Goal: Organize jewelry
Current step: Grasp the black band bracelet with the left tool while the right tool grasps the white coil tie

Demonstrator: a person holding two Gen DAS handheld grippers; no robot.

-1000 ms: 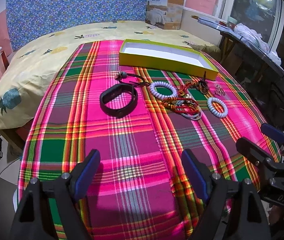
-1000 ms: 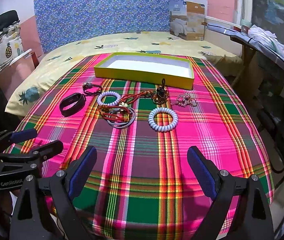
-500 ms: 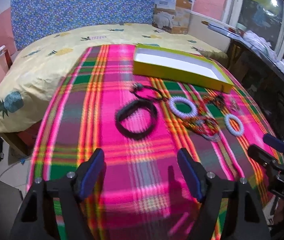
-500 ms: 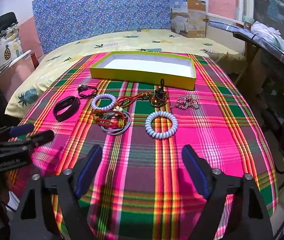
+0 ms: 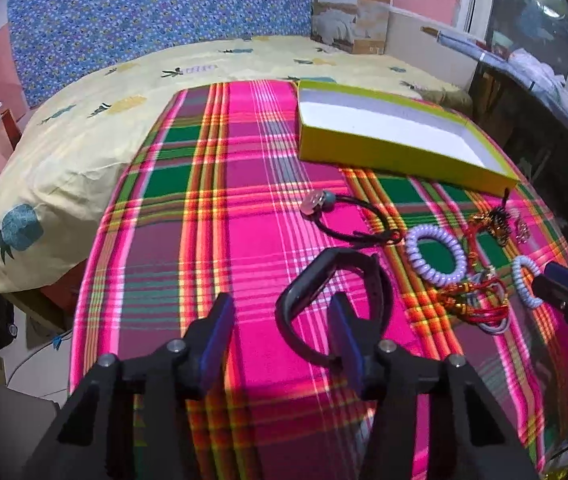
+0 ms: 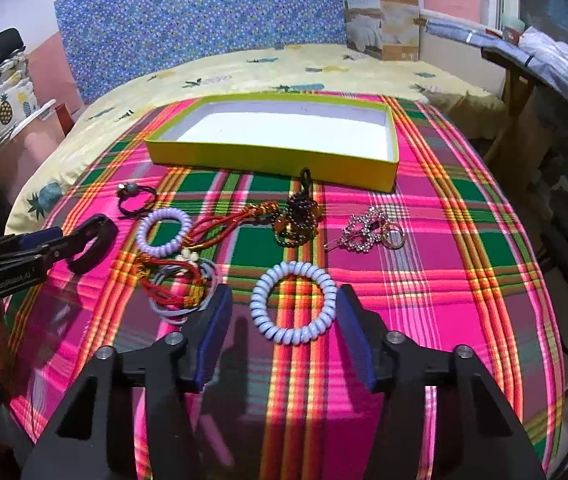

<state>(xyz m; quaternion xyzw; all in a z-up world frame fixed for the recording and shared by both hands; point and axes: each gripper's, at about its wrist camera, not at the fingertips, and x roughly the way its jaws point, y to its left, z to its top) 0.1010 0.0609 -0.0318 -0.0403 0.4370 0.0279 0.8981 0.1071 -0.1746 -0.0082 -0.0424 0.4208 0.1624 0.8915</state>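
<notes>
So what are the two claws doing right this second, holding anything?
Left gripper: open, one finger inside the black band, gripping nothing.
Right gripper: open around the coil bracelet, not gripping.

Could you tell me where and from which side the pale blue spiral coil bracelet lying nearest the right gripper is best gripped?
Probably pinch the near arc of the pale blue spiral coil bracelet, coming from above. It lies flat on the plaid cloth, so its cord is the only graspable part. The open right gripper already straddles it.
</notes>
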